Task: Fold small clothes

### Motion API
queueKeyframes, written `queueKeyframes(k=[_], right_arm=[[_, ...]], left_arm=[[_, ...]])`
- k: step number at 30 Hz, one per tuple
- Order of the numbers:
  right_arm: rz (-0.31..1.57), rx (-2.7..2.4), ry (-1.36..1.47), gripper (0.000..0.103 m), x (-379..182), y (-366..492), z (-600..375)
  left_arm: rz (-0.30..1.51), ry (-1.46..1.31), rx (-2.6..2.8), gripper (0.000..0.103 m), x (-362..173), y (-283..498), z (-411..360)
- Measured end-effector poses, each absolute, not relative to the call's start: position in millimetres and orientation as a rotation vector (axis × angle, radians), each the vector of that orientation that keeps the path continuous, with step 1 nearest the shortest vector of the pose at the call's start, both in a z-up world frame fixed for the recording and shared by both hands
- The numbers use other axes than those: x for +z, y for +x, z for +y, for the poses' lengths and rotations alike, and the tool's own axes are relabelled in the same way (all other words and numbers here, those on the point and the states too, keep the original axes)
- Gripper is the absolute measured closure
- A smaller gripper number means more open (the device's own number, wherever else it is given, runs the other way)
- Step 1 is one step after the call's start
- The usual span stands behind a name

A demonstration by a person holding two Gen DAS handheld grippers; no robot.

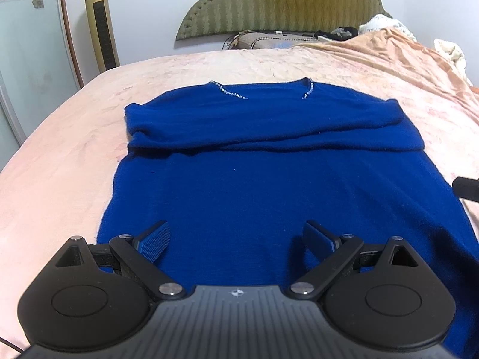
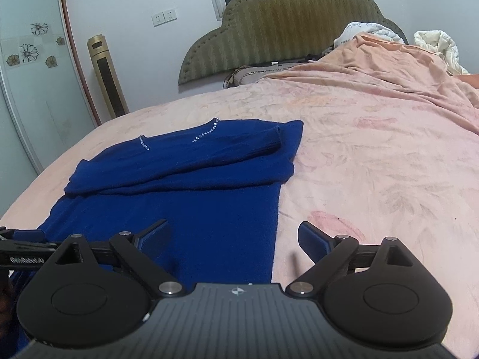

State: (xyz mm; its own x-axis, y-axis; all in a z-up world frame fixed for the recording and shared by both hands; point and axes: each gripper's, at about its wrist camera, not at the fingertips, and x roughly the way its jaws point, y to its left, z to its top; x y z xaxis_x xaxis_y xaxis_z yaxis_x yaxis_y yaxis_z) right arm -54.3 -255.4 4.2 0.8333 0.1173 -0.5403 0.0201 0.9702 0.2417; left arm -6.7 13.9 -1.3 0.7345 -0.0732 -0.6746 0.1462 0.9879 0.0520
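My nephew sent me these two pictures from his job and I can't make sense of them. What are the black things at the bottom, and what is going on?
Those black things are two hand-held claws; a person holds one in each hand, and each carries a wide-angle camera looking along its fingers. One picture comes from the left claw, the other from the right claw. Both are open and hold nothing. On the pink bedspread lies a blue sweater with sparkly trim at the neck, its sleeves already folded across the chest. The left claw is over the sweater's lower part; the right one straddles its edge. Behind stand a padded headboard and a gold tower fan.

left claw (image 1: 236, 240): fingers spread wide, holding nothing | right claw (image 2: 233, 240): fingers spread wide, holding nothing
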Motion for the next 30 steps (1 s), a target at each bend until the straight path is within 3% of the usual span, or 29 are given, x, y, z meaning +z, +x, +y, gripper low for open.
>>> queueKeyframes(k=[30], right_arm=[[0.629,0.113,0.234,0.007,2,-56,-244]], left_arm=[[0.703,0.089,-0.028,0.007,4,-17,61]])
